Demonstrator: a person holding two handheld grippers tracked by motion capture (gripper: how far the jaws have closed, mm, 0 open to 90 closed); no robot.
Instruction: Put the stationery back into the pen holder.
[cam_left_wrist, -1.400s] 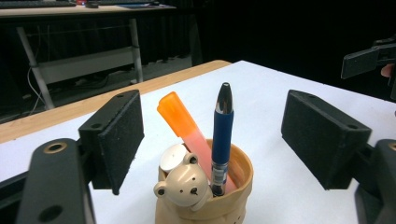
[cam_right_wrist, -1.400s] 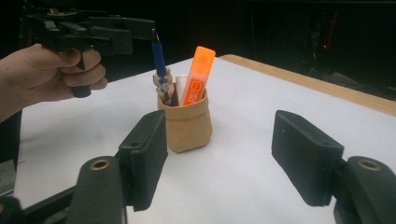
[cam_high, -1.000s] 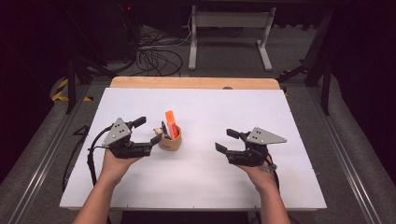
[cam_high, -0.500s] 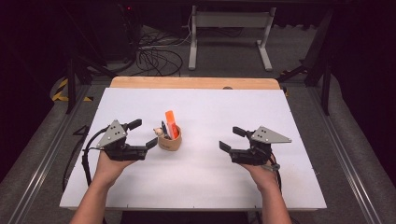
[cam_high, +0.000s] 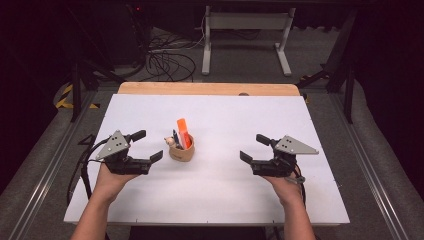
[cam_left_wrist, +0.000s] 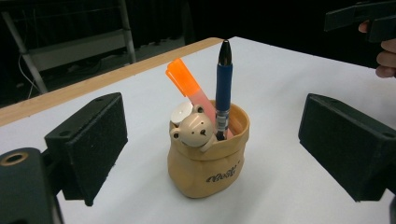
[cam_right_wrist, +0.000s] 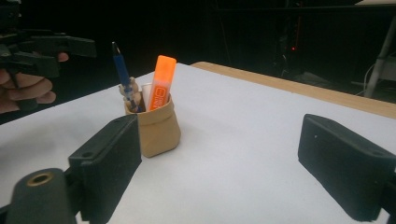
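Both tools, left (cam_high: 148, 146) and right (cam_high: 253, 148), wide open, empty, flanking pen pot (cam_high: 181, 150) mid-table (cam_high: 235, 195).

The high view looks down from above; both gripper views face the pen holder (cam_high: 181, 150) low, from opposite sides.

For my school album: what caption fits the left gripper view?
A bear-faced pen cup holding an orange marker and a blue pen.

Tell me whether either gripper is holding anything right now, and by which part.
Nothing is held. The left gripper and right gripper both stand open, apart from the pen holder.
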